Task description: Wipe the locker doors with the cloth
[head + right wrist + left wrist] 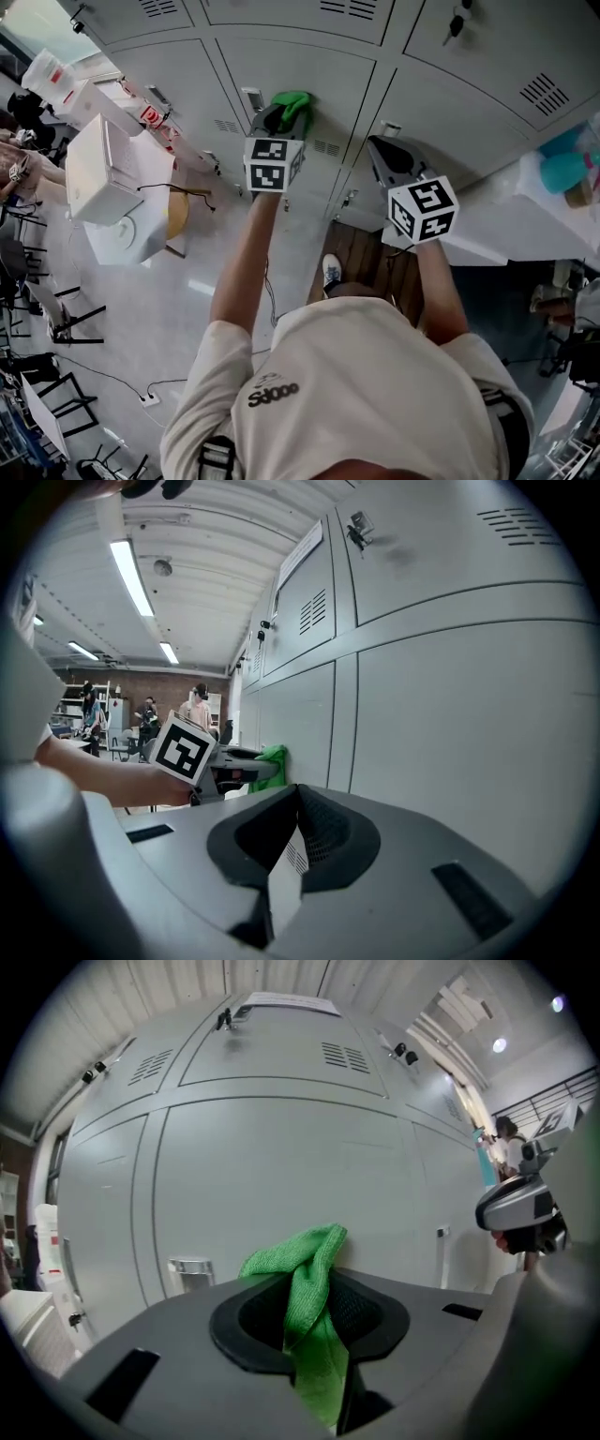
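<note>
The grey floor carries the lockers along its far edge; white boxes and black chairs stand at the left; a power strip with its cable lies nearer. A shoe stands at the edge of a brown planked patch.
</note>
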Available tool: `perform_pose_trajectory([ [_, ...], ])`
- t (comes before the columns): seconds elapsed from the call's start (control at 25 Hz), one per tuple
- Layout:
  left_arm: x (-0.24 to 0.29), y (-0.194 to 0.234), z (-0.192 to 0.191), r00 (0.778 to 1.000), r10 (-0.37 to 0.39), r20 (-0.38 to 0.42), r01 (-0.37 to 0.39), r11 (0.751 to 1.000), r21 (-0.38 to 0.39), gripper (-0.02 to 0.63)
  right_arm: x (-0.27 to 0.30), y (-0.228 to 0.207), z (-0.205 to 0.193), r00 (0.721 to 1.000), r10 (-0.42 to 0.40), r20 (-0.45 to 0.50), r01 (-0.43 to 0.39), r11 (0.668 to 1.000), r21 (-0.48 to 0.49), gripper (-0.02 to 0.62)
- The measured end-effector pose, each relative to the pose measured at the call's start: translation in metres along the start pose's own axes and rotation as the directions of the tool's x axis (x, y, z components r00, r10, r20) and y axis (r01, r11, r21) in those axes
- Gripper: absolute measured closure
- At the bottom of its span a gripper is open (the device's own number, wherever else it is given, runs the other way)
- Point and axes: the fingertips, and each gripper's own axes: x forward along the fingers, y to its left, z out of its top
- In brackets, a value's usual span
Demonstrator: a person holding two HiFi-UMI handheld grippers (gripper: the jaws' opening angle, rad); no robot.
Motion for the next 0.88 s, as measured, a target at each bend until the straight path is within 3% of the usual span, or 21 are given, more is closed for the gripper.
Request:
perform_pose_trajectory([
  [0.28, -0.011, 0.077, -0.023, 0.973, 0.224, -0.05, -0.225, 0.974, -0.037, 0.497, 0.029, 0.008, 0.012, 0.996, 0.083, 0.019, -0.082, 0.995, -0.049, 0.586],
  [0.4, -0.015, 0.097, -0.035, 0.95, 0.304, -0.079, -0.302, 0.953, 0.031, 0.497, 0.039, 0.011, 0.011, 0.993, 0.12, 0.016, -0.119, 0.991, -0.065, 0.586],
  [0.48, -0.019, 0.108, -0.042, 0.933, 0.351, -0.083, -0.35, 0.936, 0.031, 0.497, 0.044, 0.013, 0.009, 0.99, 0.138, 0.015, -0.137, 0.988, -0.068, 0.586],
  [0.68, -0.019, 0.112, -0.045, 0.94, 0.334, -0.066, -0.336, 0.942, -0.017, 0.497, 0.049, 0.014, 0.003, 0.988, 0.156, 0.011, -0.154, 0.986, -0.07, 0.586],
  [0.88, -0.021, 0.112, -0.046, 0.938, 0.343, -0.046, -0.347, 0.929, -0.132, 0.497, 0.036, 0.008, -0.001, 0.992, 0.122, 0.01, -0.122, 0.99, -0.069, 0.586],
])
